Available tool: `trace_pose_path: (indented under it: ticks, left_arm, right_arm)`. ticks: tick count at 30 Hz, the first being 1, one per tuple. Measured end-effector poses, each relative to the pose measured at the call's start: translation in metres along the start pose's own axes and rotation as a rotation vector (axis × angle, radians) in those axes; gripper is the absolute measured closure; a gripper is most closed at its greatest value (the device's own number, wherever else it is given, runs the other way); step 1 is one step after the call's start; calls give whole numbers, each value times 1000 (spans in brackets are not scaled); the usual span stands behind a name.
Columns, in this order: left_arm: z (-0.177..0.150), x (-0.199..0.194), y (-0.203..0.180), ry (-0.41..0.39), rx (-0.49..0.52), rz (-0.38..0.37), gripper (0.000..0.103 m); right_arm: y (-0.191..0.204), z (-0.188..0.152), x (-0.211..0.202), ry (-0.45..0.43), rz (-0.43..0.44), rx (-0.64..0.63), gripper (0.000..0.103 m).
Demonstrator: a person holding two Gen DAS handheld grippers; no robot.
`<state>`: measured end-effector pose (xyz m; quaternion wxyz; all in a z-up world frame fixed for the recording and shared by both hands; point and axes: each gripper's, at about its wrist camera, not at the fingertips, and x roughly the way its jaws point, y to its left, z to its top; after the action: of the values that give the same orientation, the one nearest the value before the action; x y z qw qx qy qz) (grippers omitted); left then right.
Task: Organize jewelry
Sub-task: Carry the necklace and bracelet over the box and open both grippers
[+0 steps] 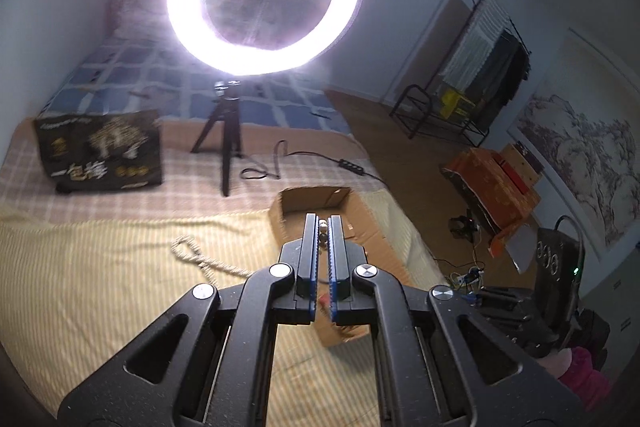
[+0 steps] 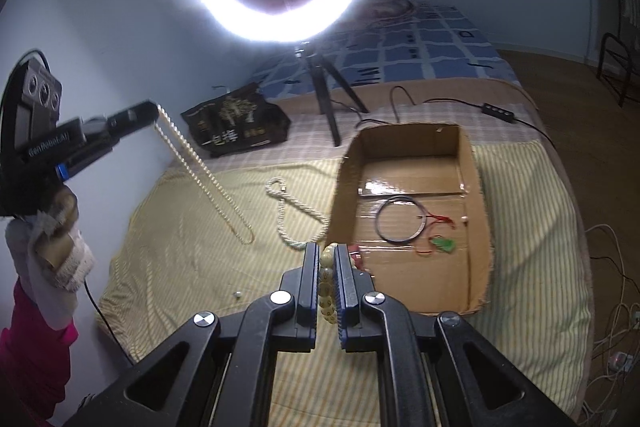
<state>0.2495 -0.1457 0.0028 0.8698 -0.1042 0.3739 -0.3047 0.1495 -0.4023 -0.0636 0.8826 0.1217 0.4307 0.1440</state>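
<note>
Cardboard box [image 2: 474,187] holds a hoop [image 2: 400,219]; left tongs [image 2: 154,111] pinch pearls [image 2: 200,175], right tongs [image 2: 325,259] beads [image 2: 326,283].

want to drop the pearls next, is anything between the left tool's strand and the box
Partly. The pearl strand hangs from the left tool over the blanket, left of the box. The rope necklace lies on the blanket between them, and the box's near wall must be cleared. Nothing else visible blocks it.

Black left gripper [image 2: 154,111] with blue pads, silver round screws, white lettering, white knit glove [image 2: 60,251], pink sleeve [image 2: 28,355]
</note>
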Motion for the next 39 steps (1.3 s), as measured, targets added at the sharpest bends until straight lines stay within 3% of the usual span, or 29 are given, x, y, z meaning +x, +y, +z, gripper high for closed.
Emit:
trace_pose_path:
  ticks: [10, 18, 29, 39]
  left_arm:
    - [26, 65, -42, 20, 44, -64, 102]
    - [44, 112, -46, 42, 40, -74, 102]
    - [39, 178, -31, 110, 44, 1, 102]
    - [21, 207, -26, 175, 93, 62, 102]
  right_arm:
    - [-32, -1, 10, 5, -21, 20, 98]
    - [-50, -5, 27, 24, -22, 39, 98]
    - [-63, -10, 54, 58, -55, 34, 98]
    - [-72, -15, 77, 99, -90, 23, 98]
